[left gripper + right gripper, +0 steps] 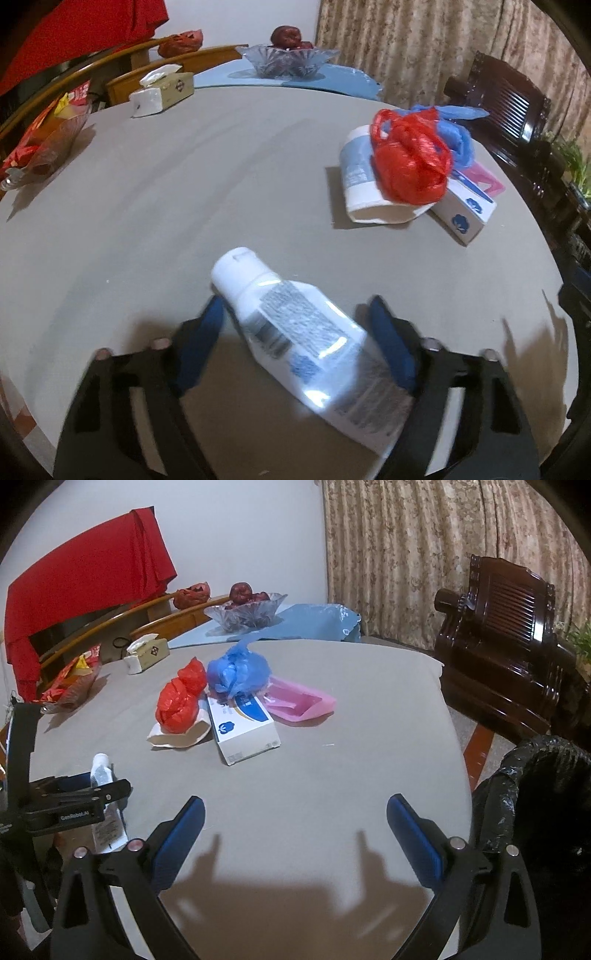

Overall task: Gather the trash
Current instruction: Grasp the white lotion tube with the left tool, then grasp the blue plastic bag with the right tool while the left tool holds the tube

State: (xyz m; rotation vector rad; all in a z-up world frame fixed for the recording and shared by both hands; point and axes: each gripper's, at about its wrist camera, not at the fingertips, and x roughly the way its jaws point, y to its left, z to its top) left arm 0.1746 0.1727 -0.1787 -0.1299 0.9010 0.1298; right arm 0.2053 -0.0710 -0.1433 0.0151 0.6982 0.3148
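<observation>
My left gripper (297,308) is shut on a white plastic bottle (295,332), held slanted just above the grey table (147,206); it also shows in the right wrist view (105,801). My right gripper (295,805) is open and empty over the table's near edge. A trash pile lies further on: a red plastic bag (181,701) on a crushed paper cup (177,738), a blue plastic bag (238,672), a white and blue carton (245,731) and a pink wrapper (299,701). A bin lined with a black bag (546,794) stands at the right.
A tissue box (146,653), a dish of snack packets (70,686) and a glass fruit bowl (245,609) on a blue mat sit at the far side. A dark wooden chair (506,635) stands right of the table.
</observation>
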